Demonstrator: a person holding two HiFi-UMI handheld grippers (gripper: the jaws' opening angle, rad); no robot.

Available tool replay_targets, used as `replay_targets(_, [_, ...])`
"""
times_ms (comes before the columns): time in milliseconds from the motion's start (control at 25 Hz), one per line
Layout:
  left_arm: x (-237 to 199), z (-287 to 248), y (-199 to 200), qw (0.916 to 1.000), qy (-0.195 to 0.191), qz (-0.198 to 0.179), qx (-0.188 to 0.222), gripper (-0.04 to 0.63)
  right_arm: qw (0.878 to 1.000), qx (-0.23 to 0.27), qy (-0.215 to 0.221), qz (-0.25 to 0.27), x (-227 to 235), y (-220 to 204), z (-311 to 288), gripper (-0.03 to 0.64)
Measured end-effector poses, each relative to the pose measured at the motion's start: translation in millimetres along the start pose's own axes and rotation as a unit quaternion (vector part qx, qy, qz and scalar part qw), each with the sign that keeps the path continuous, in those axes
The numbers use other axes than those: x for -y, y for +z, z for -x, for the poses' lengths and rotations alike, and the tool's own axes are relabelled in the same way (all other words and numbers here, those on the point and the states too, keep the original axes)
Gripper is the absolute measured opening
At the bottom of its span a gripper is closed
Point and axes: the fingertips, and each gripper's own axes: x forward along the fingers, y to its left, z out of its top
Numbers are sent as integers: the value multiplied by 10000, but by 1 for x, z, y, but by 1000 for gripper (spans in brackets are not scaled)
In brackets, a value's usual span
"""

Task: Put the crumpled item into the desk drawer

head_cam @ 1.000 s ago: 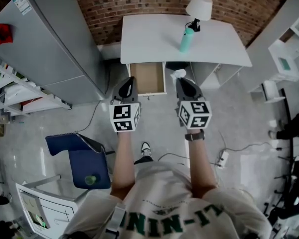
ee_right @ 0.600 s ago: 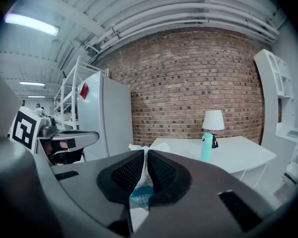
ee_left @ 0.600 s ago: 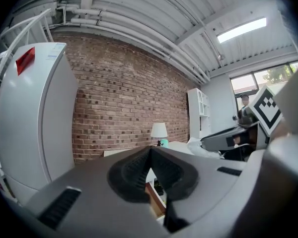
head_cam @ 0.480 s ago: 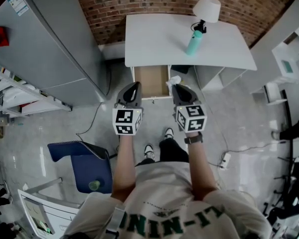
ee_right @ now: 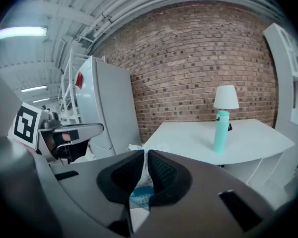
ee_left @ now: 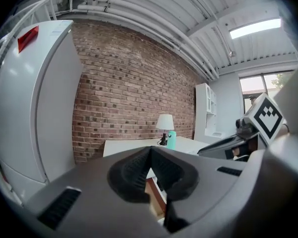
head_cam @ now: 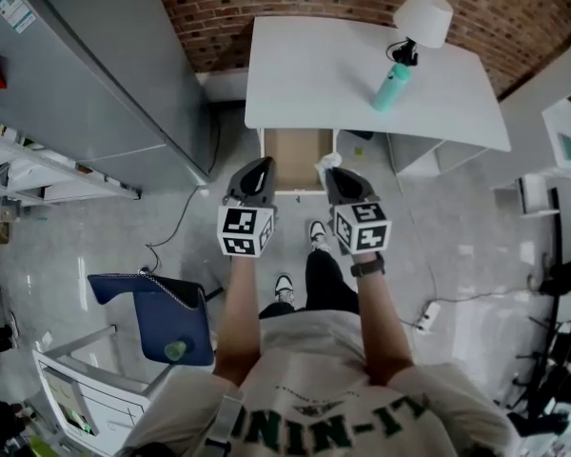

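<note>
Crumpled wrapper (head_cam: 328, 161) pinched tight in the right gripper (ee_right: 145, 171), poised at the open drawer's (head_cam: 293, 156) right edge, under the table (head_cam: 305, 74). Ideally it goes left over the cavity, dips in, then lets go. Left gripper (ee_left: 150, 153) closed, empty, alongside.

A teal bottle (head_cam: 392, 88) and white lamp (head_cam: 424, 17) stand ahead-right of the right claw (head_cam: 330, 172). A grey refrigerator (head_cam: 95, 65) rises left of the left claw (head_cam: 263, 165), and a blue chair (head_cam: 162, 317) sits behind it.
</note>
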Motion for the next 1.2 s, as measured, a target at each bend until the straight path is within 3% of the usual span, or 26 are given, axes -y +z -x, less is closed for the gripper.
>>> replay_targets(400, [-16, -37, -43, 9990, -23, 308, -315, -2, 9988, -445, 199, -105, 14, -35, -56, 21])
replay_targets(720, [-40, -63, -85, 9970, 48, 523, -565, 0, 9933, -898, 490, -532, 27, -82, -110, 21])
replay_targets(1040, [-55, -82, -124, 9948, -127, 757, -674, -1, 9882, -1281, 770, -332, 33, -123, -154, 21])
replay_targets(1200, [-62, -94, -141, 9954, -87, 799, -528, -2, 9857, -1447, 830, -255, 32, -145, -166, 21])
